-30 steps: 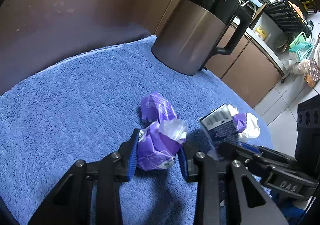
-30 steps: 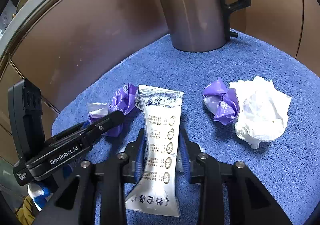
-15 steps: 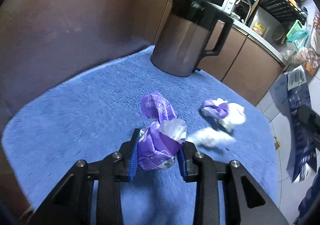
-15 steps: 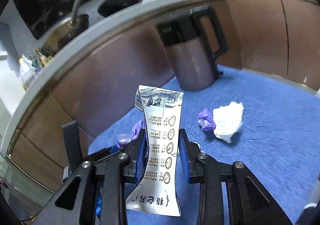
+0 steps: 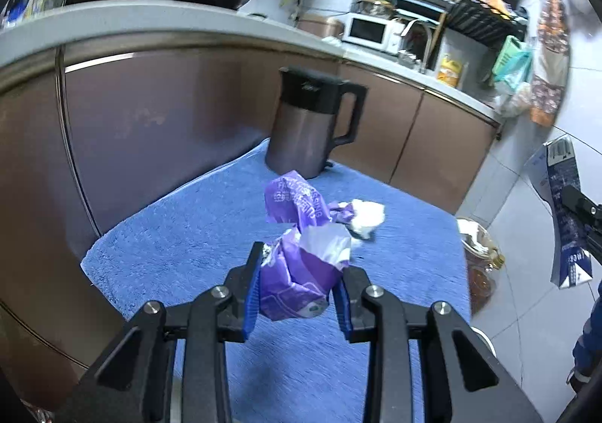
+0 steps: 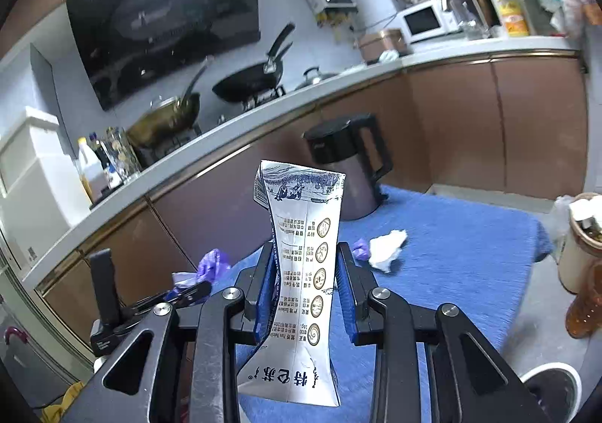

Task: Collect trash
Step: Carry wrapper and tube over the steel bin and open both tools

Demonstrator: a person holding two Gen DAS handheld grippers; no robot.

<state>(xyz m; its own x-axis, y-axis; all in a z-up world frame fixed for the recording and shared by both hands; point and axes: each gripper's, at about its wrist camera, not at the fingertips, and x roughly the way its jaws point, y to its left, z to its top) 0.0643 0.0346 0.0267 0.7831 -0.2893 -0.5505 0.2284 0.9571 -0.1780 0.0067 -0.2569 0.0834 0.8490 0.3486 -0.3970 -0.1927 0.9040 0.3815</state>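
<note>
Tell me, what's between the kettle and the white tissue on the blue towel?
Only bare blue towel lies between the kettle and the white tissue, in the right wrist view.

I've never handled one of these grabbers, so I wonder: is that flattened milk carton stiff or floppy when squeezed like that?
Probably fairly stiff yet crushable: the milk carton stands upright between the right gripper fingers without drooping, though its waist pinches inward there. It looks empty and flattened, so likely light. Its glossy printed surface might slip a little.
</note>
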